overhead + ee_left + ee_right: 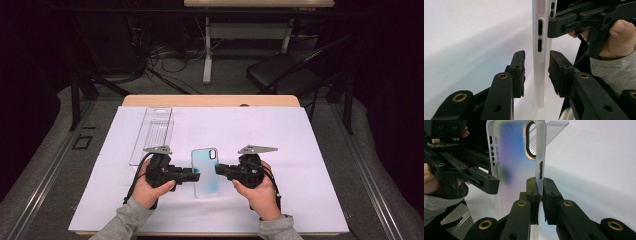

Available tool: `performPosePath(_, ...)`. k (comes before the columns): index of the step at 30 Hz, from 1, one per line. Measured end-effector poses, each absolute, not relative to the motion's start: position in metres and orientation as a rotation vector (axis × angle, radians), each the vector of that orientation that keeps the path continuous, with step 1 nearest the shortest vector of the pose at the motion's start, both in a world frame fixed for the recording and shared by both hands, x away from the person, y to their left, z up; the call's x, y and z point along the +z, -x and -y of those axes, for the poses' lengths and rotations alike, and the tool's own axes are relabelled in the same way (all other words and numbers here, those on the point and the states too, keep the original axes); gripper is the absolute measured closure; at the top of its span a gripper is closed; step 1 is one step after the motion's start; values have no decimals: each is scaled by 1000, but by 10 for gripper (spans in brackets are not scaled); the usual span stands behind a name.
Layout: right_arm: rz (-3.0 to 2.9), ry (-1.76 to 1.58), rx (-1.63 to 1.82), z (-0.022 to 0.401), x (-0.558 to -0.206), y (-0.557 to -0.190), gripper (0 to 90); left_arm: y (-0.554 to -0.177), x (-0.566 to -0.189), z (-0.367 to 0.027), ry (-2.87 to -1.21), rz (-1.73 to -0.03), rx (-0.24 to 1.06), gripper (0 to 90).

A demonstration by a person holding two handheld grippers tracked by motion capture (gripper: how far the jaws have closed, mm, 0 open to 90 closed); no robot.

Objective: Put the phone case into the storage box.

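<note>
Two grippers meet at a phone case in the middle of the white sheet.

The right gripper is clenched on the right edge of the phone case; the left gripper stands released, its jaws straddling the left edge with a gap on each side. The case sits mid-table, near the person, with a clear plastic tray lying farther off to the left. The one-sided pinch is thin, so I judge the case could twist or slip out if the left jaws close off-centre or push sideways. Whether the case rests on the sheet or hangs above it is hard to tell.
</note>
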State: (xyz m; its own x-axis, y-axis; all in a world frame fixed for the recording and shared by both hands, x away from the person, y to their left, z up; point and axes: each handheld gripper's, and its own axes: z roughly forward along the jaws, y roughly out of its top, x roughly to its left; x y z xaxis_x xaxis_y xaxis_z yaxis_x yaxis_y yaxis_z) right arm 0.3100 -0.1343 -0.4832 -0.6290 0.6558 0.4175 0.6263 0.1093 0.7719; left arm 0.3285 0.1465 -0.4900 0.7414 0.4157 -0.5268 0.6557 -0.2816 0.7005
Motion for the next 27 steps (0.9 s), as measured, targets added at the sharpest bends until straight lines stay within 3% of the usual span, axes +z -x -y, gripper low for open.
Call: performPosePath(27, -2177, -1419, 1422, 139, -480, -309, 844, -329, -490, -147, -1928, -816, -187, 600)
